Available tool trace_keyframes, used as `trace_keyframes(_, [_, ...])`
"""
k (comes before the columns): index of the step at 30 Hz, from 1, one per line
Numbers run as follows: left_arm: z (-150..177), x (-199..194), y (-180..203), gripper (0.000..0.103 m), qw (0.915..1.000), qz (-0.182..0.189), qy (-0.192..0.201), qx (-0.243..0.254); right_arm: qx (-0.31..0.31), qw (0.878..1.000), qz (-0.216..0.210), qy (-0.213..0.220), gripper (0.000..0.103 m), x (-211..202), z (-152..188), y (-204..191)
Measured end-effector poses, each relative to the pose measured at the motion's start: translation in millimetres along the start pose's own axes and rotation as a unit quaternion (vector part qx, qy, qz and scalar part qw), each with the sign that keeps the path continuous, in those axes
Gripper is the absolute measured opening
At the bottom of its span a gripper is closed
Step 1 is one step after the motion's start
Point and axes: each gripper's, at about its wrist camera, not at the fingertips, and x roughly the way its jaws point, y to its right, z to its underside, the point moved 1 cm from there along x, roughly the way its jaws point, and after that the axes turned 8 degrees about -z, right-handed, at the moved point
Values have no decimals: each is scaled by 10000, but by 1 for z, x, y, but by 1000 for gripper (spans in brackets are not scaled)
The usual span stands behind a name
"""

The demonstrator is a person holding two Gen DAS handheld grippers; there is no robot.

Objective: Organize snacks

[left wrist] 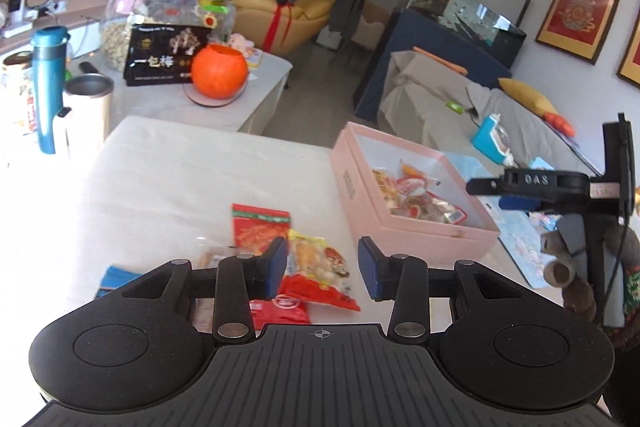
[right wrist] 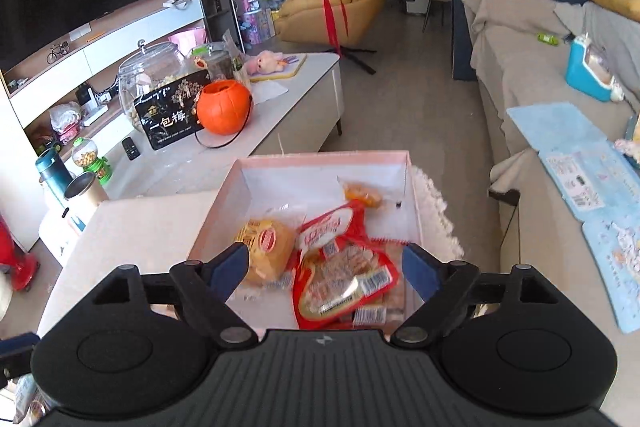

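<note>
Left gripper (left wrist: 322, 267): jaws apart, empty, above yellow-and-red snack packet (left wrist: 320, 269) on white table (left wrist: 180, 179). Right gripper (right wrist: 323, 267): spread wide, empty, over open pink cardboard box (right wrist: 280, 163) of wrapped snacks (right wrist: 340, 267).

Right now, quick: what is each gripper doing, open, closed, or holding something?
Left gripper: open, holding nothing, above the yellow-and-red snack packet on the table.
Right gripper: open wide, empty, over the pink cardboard box of snacks.
</note>
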Motion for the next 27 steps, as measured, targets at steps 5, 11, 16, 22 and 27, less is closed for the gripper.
trace_keyframes(5, [-2, 1, -26, 43, 9984, -495, -13, -270, -212, 9987, -401, -239, 84, 5, 33, -27])
trace_keyframes(11, [-5, -3, -36, 43, 9973, -634, 9, -361, -714, 9880, -1245, -566, 84, 29, 60, -104])
trace_keyframes(16, [-5, -17, -52, 43, 9947, -878, 99, -529, -738, 9884, -1138, -683, 84, 72, 71, -152])
trace_keyframes(22, [12, -33, -82, 43, 9893, -1277, 0, -706, -1119, 9884, -835, -602, 84, 114, 73, -191])
trace_keyframes(27, [41, -41, -111, 43, 9813, -1604, -234, -1037, -1069, 9844, -941, -1038, 65, 139, 71, -191])
